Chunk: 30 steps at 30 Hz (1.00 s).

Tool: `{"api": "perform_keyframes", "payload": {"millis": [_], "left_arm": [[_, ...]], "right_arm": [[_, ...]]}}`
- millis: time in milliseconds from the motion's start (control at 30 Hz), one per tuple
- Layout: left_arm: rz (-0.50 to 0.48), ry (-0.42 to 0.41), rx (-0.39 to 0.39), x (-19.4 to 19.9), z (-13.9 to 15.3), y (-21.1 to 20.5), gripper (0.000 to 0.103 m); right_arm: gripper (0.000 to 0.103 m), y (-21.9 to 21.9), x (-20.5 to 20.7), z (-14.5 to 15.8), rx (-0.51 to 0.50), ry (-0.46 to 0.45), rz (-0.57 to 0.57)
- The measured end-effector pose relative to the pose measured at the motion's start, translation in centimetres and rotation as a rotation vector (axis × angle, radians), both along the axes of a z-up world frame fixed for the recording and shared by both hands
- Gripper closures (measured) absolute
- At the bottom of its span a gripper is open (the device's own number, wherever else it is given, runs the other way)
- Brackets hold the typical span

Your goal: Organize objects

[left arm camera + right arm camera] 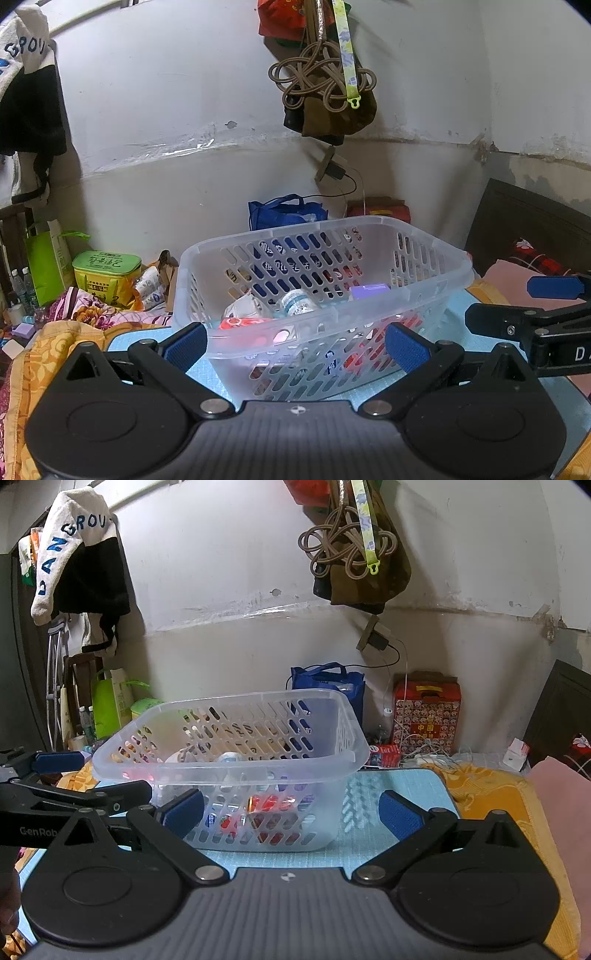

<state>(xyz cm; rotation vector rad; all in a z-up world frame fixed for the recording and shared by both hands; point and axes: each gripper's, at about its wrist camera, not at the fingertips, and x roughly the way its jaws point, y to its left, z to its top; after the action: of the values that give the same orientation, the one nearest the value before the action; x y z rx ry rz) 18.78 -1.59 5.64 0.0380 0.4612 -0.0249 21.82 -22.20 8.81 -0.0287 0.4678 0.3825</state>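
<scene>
Both claws, left (295, 345) and right (291, 812), gaped empty; the thin, springy basket (369, 229) looked best gripped by its rim.

One clear slotted basket (436, 254) stands on one pale blue mat (413, 786). Inside it I count one small white bottle (297, 301), one purple box (369, 291), one crumpled white packet (243, 308) and one red packet (240, 323); anything deeper is blurred through the plastic. Two grippers, four blue pads (186, 345). Along the mat's far edge: one blue bag (327, 681), one red patterned box (426, 710).
</scene>
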Motion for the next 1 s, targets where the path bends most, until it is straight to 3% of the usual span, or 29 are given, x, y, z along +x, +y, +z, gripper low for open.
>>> {"api": "perform_keyframes", "payload": {"millis": [1000], "left_arm": [[0.007,-0.006,0.010,0.01,-0.11,-0.12,0.000]], "right_arm": [[0.000,0.31,-0.12,-0.15,-0.015,0.002,0.003]]}}
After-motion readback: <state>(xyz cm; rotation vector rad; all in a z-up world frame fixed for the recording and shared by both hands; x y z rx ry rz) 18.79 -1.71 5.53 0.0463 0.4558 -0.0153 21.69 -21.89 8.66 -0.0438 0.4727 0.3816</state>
